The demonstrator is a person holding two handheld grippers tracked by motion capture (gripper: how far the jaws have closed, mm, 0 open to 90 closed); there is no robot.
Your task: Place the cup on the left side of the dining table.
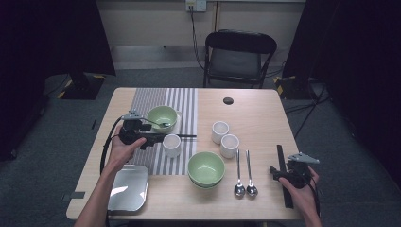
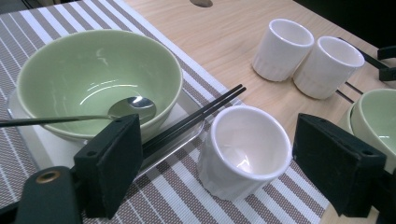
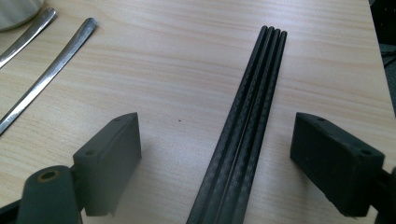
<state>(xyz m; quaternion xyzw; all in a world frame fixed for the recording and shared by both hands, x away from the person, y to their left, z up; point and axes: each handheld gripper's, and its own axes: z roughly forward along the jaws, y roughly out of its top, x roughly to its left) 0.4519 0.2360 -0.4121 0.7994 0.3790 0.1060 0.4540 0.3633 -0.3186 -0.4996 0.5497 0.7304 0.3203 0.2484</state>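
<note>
Left gripper (image 2: 215,154): jaws stood wide apart with nothing pinched; the white cup (image 2: 243,150) sat between them, untouched by either pad.
Right gripper (image 3: 217,163): jaws were spread wide and empty, straddling the black chopsticks (image 3: 247,126) near the tabletop's right edge without pressing them.
White cup, place: upright on the striped placemat (image 2: 187,196), on the left half of the tabletop (image 1: 255,109), just beside the small tray (image 2: 51,149) that carried a green bowl (image 2: 93,74) and spoon (image 2: 130,106); a pair of chopsticks (image 2: 205,109) lay against the tray's edge close to the cup's rim.
White cup, handling: likely glazed ceramic, so stiff, fairly light, slick, and liable to chip if knocked or dropped.
White cup, hold: across the wall just below the rim, pads on opposite sides, seemed safest; the ribbed lower wall might give better purchase.
Risk: a tilted squeeze could have skidded the cup into the chopsticks.
</note>
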